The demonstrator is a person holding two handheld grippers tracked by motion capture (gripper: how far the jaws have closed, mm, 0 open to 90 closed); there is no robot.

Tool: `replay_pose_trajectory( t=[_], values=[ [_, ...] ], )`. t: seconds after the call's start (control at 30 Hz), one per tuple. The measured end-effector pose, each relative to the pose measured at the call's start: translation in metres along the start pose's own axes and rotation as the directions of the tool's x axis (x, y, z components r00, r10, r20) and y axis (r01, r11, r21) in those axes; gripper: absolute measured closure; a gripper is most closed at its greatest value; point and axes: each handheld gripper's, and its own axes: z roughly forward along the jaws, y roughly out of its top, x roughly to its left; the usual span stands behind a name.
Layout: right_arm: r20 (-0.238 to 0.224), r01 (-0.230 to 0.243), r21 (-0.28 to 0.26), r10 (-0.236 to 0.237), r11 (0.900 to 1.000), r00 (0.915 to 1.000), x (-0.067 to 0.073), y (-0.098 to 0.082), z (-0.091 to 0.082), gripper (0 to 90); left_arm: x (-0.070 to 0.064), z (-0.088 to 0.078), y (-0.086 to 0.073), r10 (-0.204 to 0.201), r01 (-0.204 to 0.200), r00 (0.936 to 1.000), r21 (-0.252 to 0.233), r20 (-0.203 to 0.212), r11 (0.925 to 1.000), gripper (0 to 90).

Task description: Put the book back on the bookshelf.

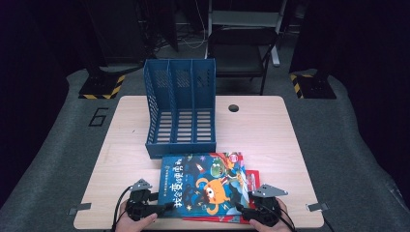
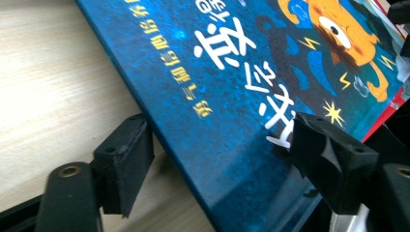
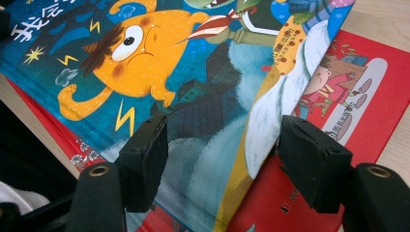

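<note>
Blue and glossy, the picture book (image 1: 205,182) lies flat on top of a red book (image 1: 251,180) at the near edge of the wooden table (image 1: 261,125), just in front of the blue file rack (image 1: 180,108). Its long axis runs roughly away from me toward the rack, spine on my left, and it sits slightly askew on the red one, whose right edge and near corner stick out from under it.

My left gripper (image 1: 167,207) comes in low from the left, near-level, jaws spread wide: in the left gripper view one jaw sits beside the spine edge over bare wood, the other over the cover, and I cannot tell whether either pad touches it. My right gripper (image 1: 240,208) reaches in from the right at the near corner, also spread; in the right gripper view one jaw hangs over the blue cover, the other over the red book, pinching nothing. Both my hands rest at the table's near edge.

Grey carpet surrounds the table, with a dark chair (image 1: 239,48) behind it in a dim room.
</note>
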Motion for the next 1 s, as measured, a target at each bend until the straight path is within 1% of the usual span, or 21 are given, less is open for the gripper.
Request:
replay_pose_trajectory(
  t=[0.03,0.1,0.13,0.17,0.2,0.23,0.27,0.33,0.37,0.4,0.53,0.6,0.63,0.67,0.73,0.77,0.9,1.0],
  values=[
    [-0.001,-0.002,-0.001,0.002,1.0,1.0,0.0,0.0,0.0,34.6,0.0,0.0,0.0,-0.008,0.008,1.0,0.002,0.004,1.0,22.7],
    [0.001,-0.004,-0.002,0.004,1.0,1.0,0.0,0.0,0.0,34.7,-0.002,0.002,-0.002,-0.014,0.014,0.9999,-0.011,0.004,0.9998,22.1],
    [0.003,-0.003,-0.002,0.003,1.0,1.0,0.0,0.0,0.0,34.7,-0.002,0.002,-0.002,-0.006,0.006,1.0,-0.007,0.001,1.0,21.4],
    [0.004,-0.002,0.001,0.002,1.0,1.0,0.001,0.0,0.0,34.7,-0.003,0.002,-0.002,-0.008,0.008,1.0,0.002,0.003,1.0,18.9],
    [0.003,-0.002,0.002,0.002,1.0,1.0,0.001,0.0,0.0,34.7,-0.004,0.005,-0.002,0.017,-0.017,0.9998,0.023,0.01,0.9996,17.0],
    [0.003,-0.002,0.002,0.002,1.0,1.0,0.001,0.0,0.0,34.7,-0.004,0.005,-0.002,0.017,-0.017,0.9998,0.023,0.01,0.9996,14.7],
    [0.003,-0.003,0.002,0.003,1.0,1.0,0.001,0.0,0.0,34.9,-0.005,0.007,-0.002,0.017,-0.018,0.9997,0.032,0.017,0.9993,14.7],
    [0.002,-0.005,0.0,0.005,1.0,1.0,0.0,0.0,0.0,35.1,-0.009,0.01,-0.003,0.036,-0.037,0.9992,0.05,0.018,0.9981,10.7],
    [-0.002,-0.004,-0.001,0.004,1.0,1.0,0.0,0.0,0.0,35.3,-0.01,0.012,-0.003,0.054,-0.055,0.9984,0.064,0.017,0.9965,6.8],
    [-0.003,-0.003,0.0,0.003,1.0,1.0,0.0,0.0,0.0,35.4,-0.012,0.013,-0.003,0.045,-0.046,0.9989,0.055,0.01,0.9975,6.6],
    [-0.006,-0.004,0.0,0.004,1.0,1.0,-0.001,0.0,0.0,35.8,-0.01,0.013,-0.003,0.042,-0.043,0.999,0.059,0.017,0.9974,7.2],
    [-0.007,-0.012,-0.006,0.012,1.0,0.9999,-0.001,0.0,0.0,35.9,-0.009,0.013,-0.003,0.025,-0.027,0.9992,0.056,0.03,0.9981,8.9],
    [-0.007,-0.014,-0.005,0.014,1.0,0.9999,-0.001,0.0,0.0,35.9,-0.008,0.013,-0.003,0.026,-0.028,0.9987,0.062,0.045,0.9977,8.9],
    [-0.006,-0.012,-0.005,0.012,1.0,0.9999,-0.001,0.0,0.0,35.9,-0.007,0.013,-0.004,0.021,-0.023,0.9986,0.053,0.049,0.9983,10.0],
    [-0.006,-0.013,-0.005,0.013,1.0,0.9999,-0.001,0.0,0.0,35.9,-0.006,0.013,-0.005,0.024,-0.026,0.9986,0.045,0.048,0.9987,10.2],
    [-0.006,-0.013,-0.005,0.013,1.0,0.9999,-0.001,0.0,0.0,35.9,-0.007,0.013,-0.005,0.018,-0.02,0.9987,0.042,0.049,0.9989,10.2],
    [-0.007,-0.013,-0.005,0.013,1.0,0.9999,-0.001,0.0,0.0,35.9,-0.007,0.013,-0.006,0.016,-0.019,0.9981,0.048,0.059,0.9987,10.2],
    [-0.008,-0.012,-0.006,0.012,1.0,0.9999,-0.001,-0.001,0.0,35.9,-0.006,0.013,-0.006,0.019,-0.021,0.9983,0.043,0.055,0.9989,10.4]
  ],
)
